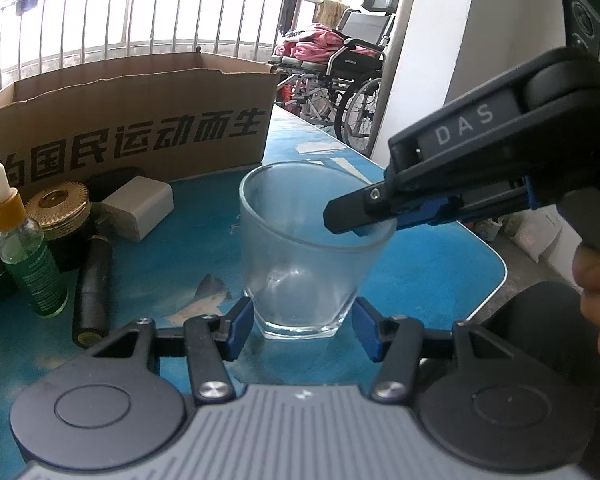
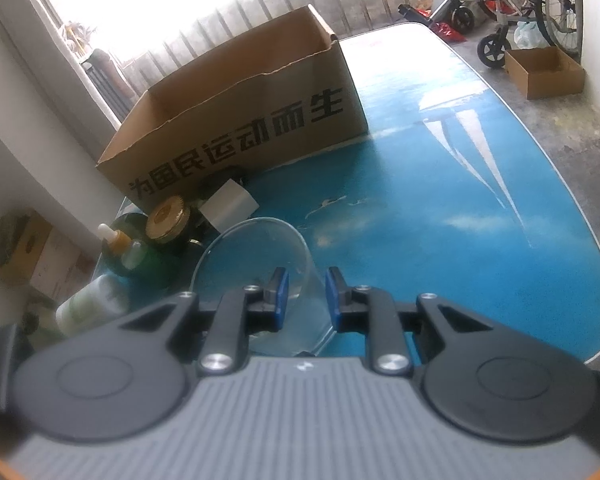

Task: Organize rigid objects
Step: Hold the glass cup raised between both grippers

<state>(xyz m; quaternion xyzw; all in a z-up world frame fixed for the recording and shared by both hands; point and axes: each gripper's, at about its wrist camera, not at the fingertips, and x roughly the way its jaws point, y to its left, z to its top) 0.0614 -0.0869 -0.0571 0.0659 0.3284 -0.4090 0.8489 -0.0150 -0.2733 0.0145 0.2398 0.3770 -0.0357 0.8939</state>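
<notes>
Right tongs (image 2: 306, 298) pinch the rim of the glass tumbler (image 1: 308, 252), upright on the blue tabletop (image 1: 420, 272); left tongs (image 1: 304, 326) straddle its base, unclenched. Pickup step; next, lift it into the cardboard box (image 1: 132, 128).

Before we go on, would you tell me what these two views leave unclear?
- Cardboard box interior: its front wall hides it in both views.
- Right gripper hold on the glass: its jaws straddle the wall, but contact is unclear through the clear glass.
- Dropper bottle label: too small in the left view.
- Pale green bottle: blurred in the right view.
</notes>
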